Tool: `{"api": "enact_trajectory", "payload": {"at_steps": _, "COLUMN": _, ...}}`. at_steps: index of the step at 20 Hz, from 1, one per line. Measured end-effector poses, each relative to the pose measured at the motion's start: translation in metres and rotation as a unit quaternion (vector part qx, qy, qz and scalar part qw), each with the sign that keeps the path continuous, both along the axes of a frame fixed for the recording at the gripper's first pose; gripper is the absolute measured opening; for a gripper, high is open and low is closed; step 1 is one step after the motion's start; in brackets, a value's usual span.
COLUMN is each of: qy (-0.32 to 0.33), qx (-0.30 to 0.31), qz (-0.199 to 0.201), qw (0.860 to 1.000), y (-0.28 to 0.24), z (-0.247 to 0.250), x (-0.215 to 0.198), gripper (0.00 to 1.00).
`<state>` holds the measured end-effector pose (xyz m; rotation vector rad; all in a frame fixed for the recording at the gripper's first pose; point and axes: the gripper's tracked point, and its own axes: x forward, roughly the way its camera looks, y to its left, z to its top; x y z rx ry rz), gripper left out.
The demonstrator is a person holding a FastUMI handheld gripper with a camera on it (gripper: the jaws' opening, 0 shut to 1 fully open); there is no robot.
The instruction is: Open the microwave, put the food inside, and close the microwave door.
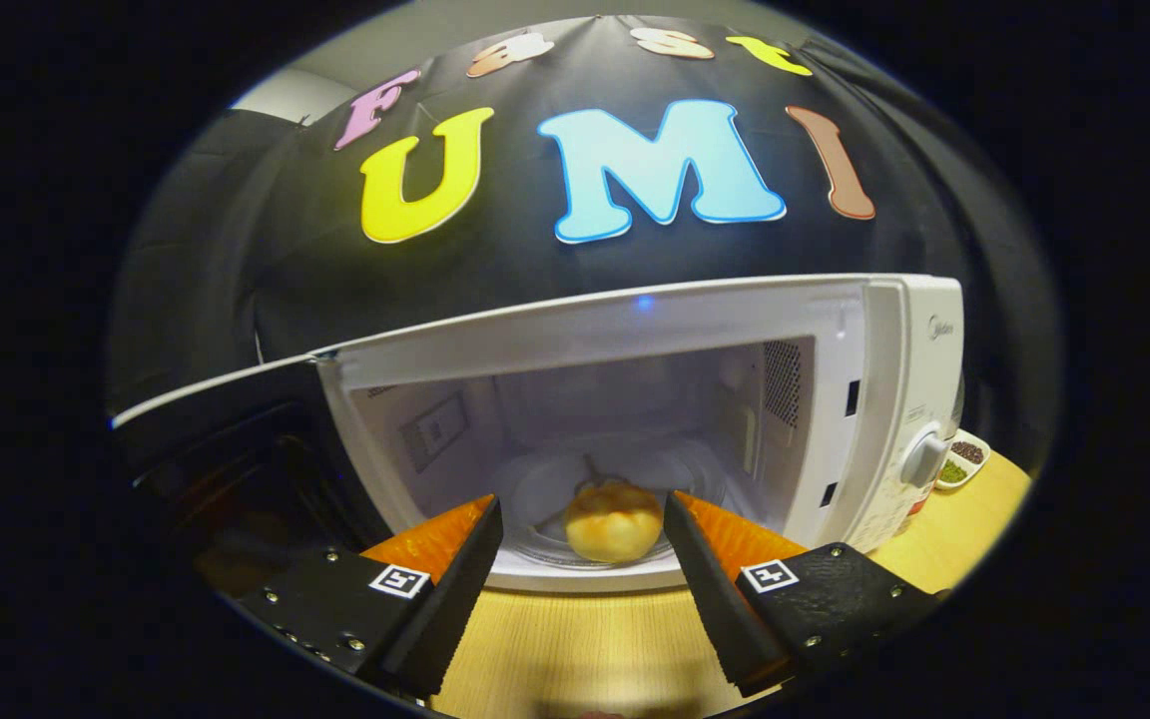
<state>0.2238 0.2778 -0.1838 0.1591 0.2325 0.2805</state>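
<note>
A white microwave [874, 340] stands on the wooden table with its door [226, 429] swung wide to the left. Inside, a round golden bun [613, 521] rests on the glass turntable [545, 489] near the front of the cavity. My gripper [583, 514] is open just outside the cavity mouth. Its two fingers stand apart on either side of the bun, and neither finger touches it. The bun lies just ahead of the fingertips.
The control panel with a round knob [924, 457] is on the microwave's right side. A small white dish [962, 461] with dark and green fillings sits on the table [575, 649] behind the microwave's right corner. The open dark door blocks the left side.
</note>
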Motion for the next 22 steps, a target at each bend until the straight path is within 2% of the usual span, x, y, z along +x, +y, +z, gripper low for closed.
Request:
{"api": "enact_trajectory", "payload": {"at_steps": 5, "qy": 0.000, "qx": 0.015, "qz": 0.043, "qw": 0.999, "y": -0.008, "z": 0.046, "x": -0.067, "gripper": 0.98}}
{"api": "enact_trajectory", "payload": {"at_steps": 12, "qy": -0.044, "qx": 0.018, "qz": 0.112, "qw": 0.993, "y": -0.007, "z": 0.121, "x": -0.144, "gripper": 0.98}}
{"api": "enact_trajectory", "payload": {"at_steps": 17, "qy": -0.067, "qx": 0.031, "qz": 0.181, "qw": 0.981, "y": 0.016, "z": 0.155, "x": -0.193, "gripper": 0.98}}
{"api": "enact_trajectory", "payload": {"at_steps": 22, "qy": -0.076, "qx": 0.050, "qz": 0.267, "qw": 0.959, "y": 0.056, "z": 0.171, "x": -0.246, "gripper": 0.97}}
